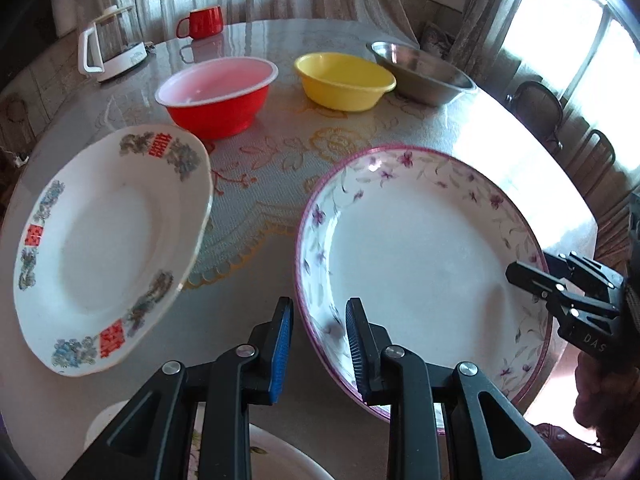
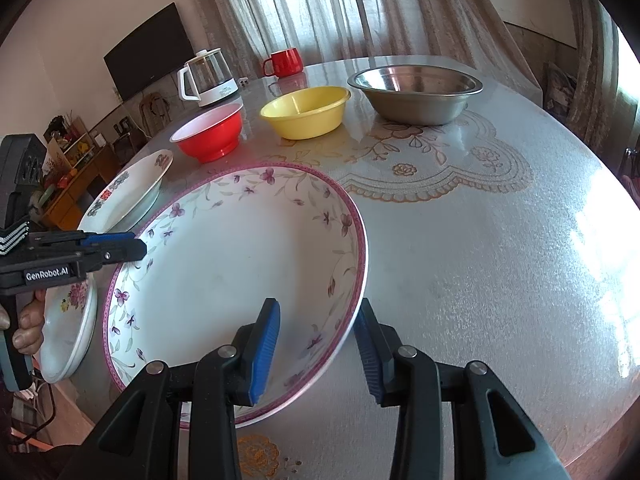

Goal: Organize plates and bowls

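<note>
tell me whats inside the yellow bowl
Nothing shows inside the yellow bowl: the right wrist view shows bare yellow inner wall and floor. Its near wall hides the front part of the floor, so that strip cannot be checked.

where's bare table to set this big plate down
Free: the wide stretch right of the big plate, below the steel bowl. Crowded: left side, with the smaller plates and the red bowl.
</note>
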Available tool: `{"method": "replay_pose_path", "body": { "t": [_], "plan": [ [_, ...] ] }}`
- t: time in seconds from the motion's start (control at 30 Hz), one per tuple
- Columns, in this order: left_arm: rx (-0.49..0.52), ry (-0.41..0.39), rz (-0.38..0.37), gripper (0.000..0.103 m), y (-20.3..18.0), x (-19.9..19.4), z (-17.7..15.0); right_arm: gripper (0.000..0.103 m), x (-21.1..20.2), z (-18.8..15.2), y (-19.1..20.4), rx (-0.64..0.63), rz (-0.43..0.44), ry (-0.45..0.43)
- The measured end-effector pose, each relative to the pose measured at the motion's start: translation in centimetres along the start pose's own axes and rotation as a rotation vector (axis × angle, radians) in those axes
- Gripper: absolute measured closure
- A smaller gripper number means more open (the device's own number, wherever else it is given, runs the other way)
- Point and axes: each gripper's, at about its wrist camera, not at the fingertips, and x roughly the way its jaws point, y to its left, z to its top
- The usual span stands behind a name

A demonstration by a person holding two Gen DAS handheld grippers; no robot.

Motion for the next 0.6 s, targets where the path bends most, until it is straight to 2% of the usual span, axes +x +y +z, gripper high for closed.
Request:
{"method": "replay_pose_path", "body": {
  "t": [0.1,0.2,0.4,0.47,0.6],
  "plan": [
    [0.013,-0.022,0.041,0.073,-0.8,0.0,-0.4,0.073,0.0,-0.3,0.3,-0.034,-0.04,-0.016],
    [-0.037,-0.032,0.016,0.073,-0.2,0.1,-0.4,0.079,-0.1,-0.3,0.0,-0.042,-0.046,-0.024],
    [-0.065,-0.045,0.036,0.073,0.1,0.0,-0.1,0.08,0.3,0.3,-0.2,-0.041,-0.053,-0.017],
    [-0.072,-0.072,0.047,0.073,0.1,-0.1,0.3,0.08,0.4,0.6,-0.1,-0.047,-0.06,-0.018],
    [-0.095,-0.092,0.052,0.073,0.4,-0.3,1.7,0.08,0.2,1.6,0.2,-0.058,-0.056,-0.055]
  ]
}}
